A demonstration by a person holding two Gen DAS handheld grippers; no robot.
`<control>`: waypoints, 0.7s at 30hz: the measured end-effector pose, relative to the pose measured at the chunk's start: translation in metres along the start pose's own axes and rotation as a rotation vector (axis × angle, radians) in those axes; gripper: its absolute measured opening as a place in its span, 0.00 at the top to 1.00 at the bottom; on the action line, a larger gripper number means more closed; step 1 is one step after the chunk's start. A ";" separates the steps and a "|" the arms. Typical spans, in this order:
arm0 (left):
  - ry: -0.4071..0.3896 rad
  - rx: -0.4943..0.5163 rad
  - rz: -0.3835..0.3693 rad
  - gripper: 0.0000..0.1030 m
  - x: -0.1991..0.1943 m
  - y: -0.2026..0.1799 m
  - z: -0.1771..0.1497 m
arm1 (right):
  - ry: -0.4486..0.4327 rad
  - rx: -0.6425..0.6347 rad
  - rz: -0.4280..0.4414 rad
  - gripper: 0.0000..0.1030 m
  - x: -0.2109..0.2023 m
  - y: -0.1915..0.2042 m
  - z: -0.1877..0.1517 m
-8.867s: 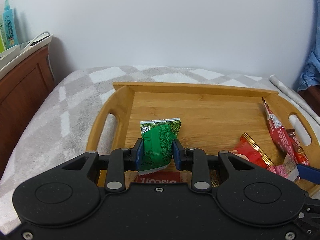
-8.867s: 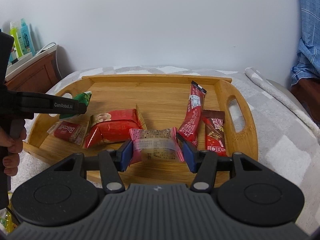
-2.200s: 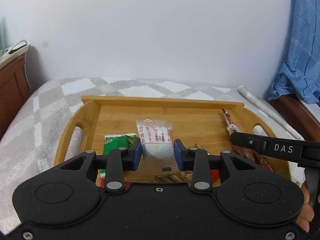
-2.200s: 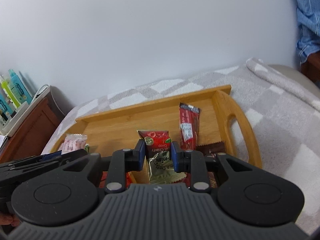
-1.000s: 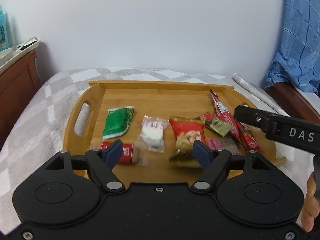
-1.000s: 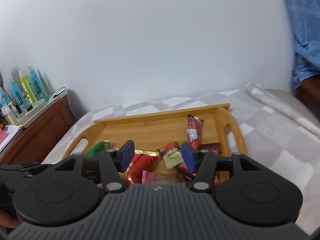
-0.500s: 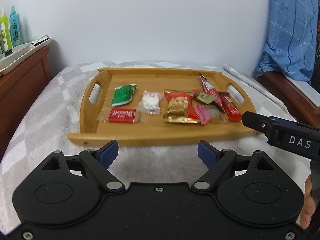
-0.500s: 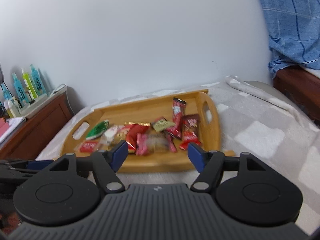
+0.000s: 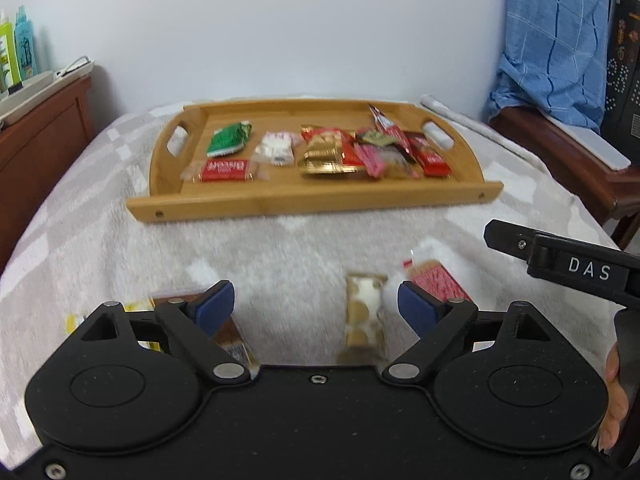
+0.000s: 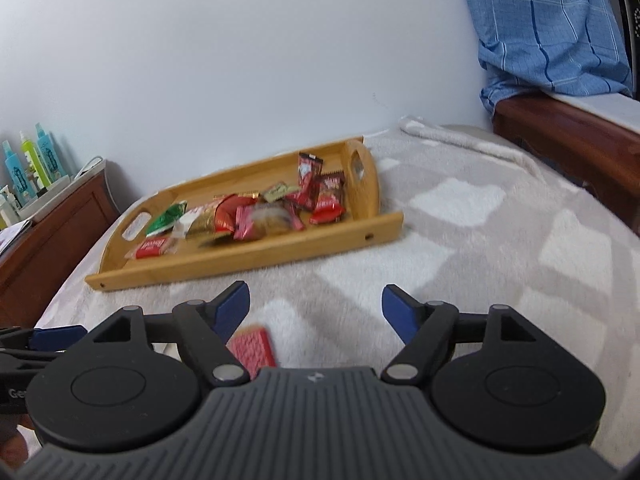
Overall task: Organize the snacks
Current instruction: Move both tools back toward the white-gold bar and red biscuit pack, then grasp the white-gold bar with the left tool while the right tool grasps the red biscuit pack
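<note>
Two hand-held grippers hang low over a bed covered by a grey-and-white checked blanket (image 9: 100, 216). The left gripper (image 9: 316, 306) has its blue-padded jaws spread wide with nothing pinched; they hardly widen further. A clear packet of round biscuits (image 9: 364, 316) lies on the blanket between them, touching neither pad. A pink-red packet (image 9: 434, 282) lies just beside the right-hand pad, and a brown packet (image 9: 228, 334) and a scrap of yellow wrapper (image 9: 142, 345) show under the left-hand finger, blurred.

The right gripper (image 10: 316, 308) is opening, its jaws already far apart over bare blanket with nothing between them. The same pink-red packet (image 10: 252, 346) lies just below its left finger. At that view's left edge the other tool's blue pad and part of a hand (image 10: 12, 436) show.

Farther back, a wooden tray (image 9: 308, 200) with cut-out handles sits on the blanket. On it lie, left to right, a green packet (image 9: 230, 140), a red biscuit packet (image 9: 224, 169), a white sweet bag (image 9: 276, 148), a red-and-gold bag (image 9: 326, 150), a pink packet (image 9: 372, 158), a small dark sachet (image 9: 374, 136), a red stick (image 9: 390, 128) and a dark red bar (image 9: 426, 152); the right-hand ones overlap.

Beyond, a wooden cabinet (image 9: 36, 136) carries bottles (image 9: 16, 44), and blue checked cloth (image 9: 556, 40) hangs at right.
</note>
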State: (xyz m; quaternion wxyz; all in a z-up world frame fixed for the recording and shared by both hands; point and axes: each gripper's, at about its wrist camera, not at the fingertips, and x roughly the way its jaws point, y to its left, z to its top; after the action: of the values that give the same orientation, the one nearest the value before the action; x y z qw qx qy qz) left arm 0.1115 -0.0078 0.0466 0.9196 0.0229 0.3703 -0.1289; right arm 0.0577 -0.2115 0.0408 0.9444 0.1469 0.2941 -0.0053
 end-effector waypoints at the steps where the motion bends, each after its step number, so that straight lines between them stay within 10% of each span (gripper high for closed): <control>1: 0.005 -0.004 -0.003 0.14 0.000 0.000 -0.003 | 0.008 -0.006 -0.005 0.17 -0.002 0.001 -0.003; 6: 0.016 0.009 -0.032 0.17 -0.002 -0.004 -0.016 | 0.056 -0.096 0.017 0.16 -0.015 0.005 -0.008; 21: 0.035 0.026 -0.058 0.69 0.018 -0.024 -0.020 | 0.065 -0.245 0.064 0.15 -0.015 0.015 -0.002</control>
State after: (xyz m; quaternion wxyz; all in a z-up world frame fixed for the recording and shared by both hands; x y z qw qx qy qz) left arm 0.1046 -0.0321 0.0214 0.9086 0.0261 0.3850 -0.1597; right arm 0.0453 -0.1982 0.0521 0.9449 0.0398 0.3181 0.0657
